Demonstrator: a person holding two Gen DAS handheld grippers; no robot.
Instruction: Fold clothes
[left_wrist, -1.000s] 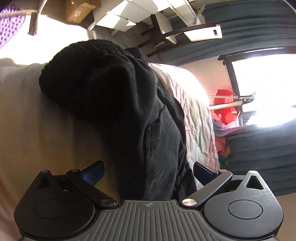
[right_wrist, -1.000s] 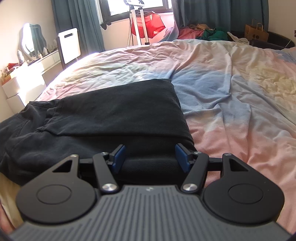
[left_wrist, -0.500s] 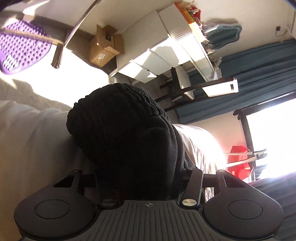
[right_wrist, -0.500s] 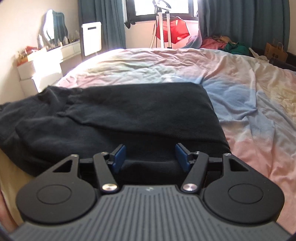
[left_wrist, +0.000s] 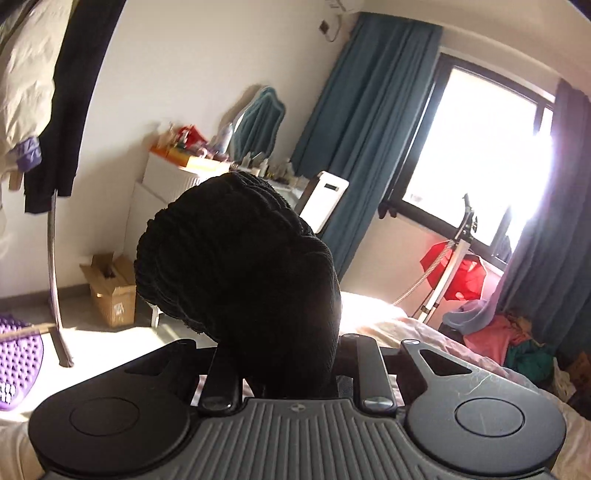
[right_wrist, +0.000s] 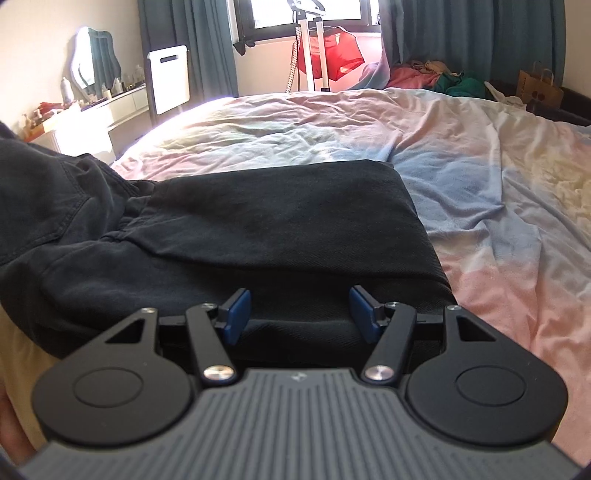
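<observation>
Room: a sunlit bedroom with teal curtains (left_wrist: 362, 122), a bright window (left_wrist: 476, 147), a white dresser (left_wrist: 173, 177) cluttered with small things, and a cardboard box (left_wrist: 110, 291) on the floor.
Surface: a bed (right_wrist: 480, 177) under a rumpled pastel sheet of pink, blue and cream.
Garment: a black sweatshirt (right_wrist: 258, 229) lies across the near left part of the bed, its body already doubled into a flat panel with a straight right edge; the left part is bunched and rises out of the right wrist view.
Left gripper (left_wrist: 291, 365): its jaws have just been closing on a ribbed black cuff (left_wrist: 229, 251), and they now pinch it, the fabric bulging up in front of the lens and hiding the pads.
Right gripper (right_wrist: 299, 314): the blue pads (right_wrist: 238, 310) stand apart, holding nothing, poised low over the near edge of the folded panel; whether they touch the cloth I cannot tell.
What has changed: a second ago the left jaws were spread wide over the garment lying on the bed; now the same cloth is caught between them and the left wrist view looks across the room at the wall and window, not down at the sheet.
Meaning for the task: judging from this, the sleeve end is picked up and ready to be carried over the folded body.
Next move: likely lay the sleeve across the panel while the right side steadies it.
Risk: the thick bunch could drag the neat panel out of line.
</observation>
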